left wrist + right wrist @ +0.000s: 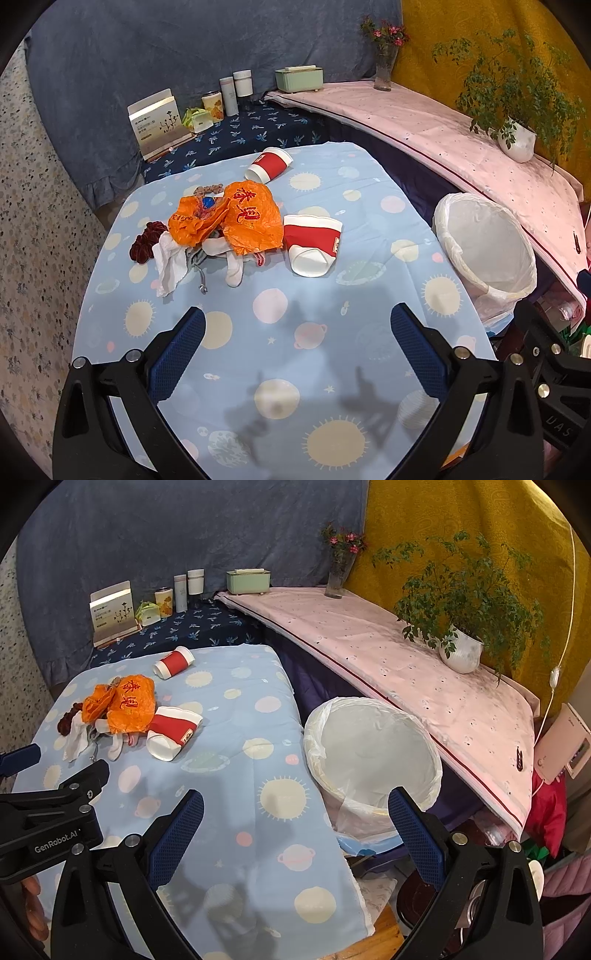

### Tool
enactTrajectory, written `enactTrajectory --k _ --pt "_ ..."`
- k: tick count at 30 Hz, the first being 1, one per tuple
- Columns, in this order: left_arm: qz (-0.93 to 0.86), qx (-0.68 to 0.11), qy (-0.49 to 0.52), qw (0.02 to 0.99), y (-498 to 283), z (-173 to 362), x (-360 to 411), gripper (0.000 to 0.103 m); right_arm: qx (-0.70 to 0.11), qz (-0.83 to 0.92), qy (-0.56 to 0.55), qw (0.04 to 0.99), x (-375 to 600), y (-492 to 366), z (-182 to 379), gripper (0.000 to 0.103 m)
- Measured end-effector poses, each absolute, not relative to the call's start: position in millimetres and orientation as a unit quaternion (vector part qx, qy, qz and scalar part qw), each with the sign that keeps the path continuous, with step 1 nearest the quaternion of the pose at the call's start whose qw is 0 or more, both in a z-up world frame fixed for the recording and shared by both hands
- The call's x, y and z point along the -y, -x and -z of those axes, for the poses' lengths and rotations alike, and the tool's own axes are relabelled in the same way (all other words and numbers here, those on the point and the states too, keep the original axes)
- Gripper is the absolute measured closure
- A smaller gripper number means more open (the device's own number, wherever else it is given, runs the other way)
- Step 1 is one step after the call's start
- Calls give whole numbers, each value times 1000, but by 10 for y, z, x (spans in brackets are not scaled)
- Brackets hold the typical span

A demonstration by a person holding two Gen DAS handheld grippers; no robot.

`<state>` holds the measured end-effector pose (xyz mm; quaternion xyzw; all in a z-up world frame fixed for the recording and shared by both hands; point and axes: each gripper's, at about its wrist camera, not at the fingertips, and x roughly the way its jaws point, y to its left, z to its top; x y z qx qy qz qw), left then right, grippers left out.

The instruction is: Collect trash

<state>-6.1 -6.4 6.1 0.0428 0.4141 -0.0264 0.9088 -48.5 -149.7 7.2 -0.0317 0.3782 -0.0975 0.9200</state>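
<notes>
On the light blue tablecloth (pixel 332 369) lie a crumpled orange plastic bag (pixel 236 218), a squashed red-and-white paper cup (pixel 312 245) beside it, a second red-and-white cup (pixel 267 164) on its side farther back, white crumpled tissue or cloth (pixel 170 264) and a dark red scrunchie (pixel 146 240). A white-lined trash bin (pixel 487 251) stands off the table's right edge. My left gripper (pixel 297 325) is open and empty over the near table. My right gripper (pixel 295 806) is open and empty between the table edge and the bin (pixel 373 753). The bag (pixel 127 705) and squashed cup (pixel 171 733) lie far left.
A pink-covered shelf (pixel 461 136) runs along the right with a potted plant (pixel 517 140) and a flower vase (pixel 384 66). Boxes and canisters (pixel 229 96) stand on a dark blue cloth at the back. The left gripper's body (pixel 48 812) shows in the right wrist view.
</notes>
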Motion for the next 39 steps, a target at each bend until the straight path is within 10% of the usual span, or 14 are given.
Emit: enactTrajectory --k 39 --pt "26 -405 -44 913 55 -72 19 7 -373 89 41 923 1455 476 -84 7"
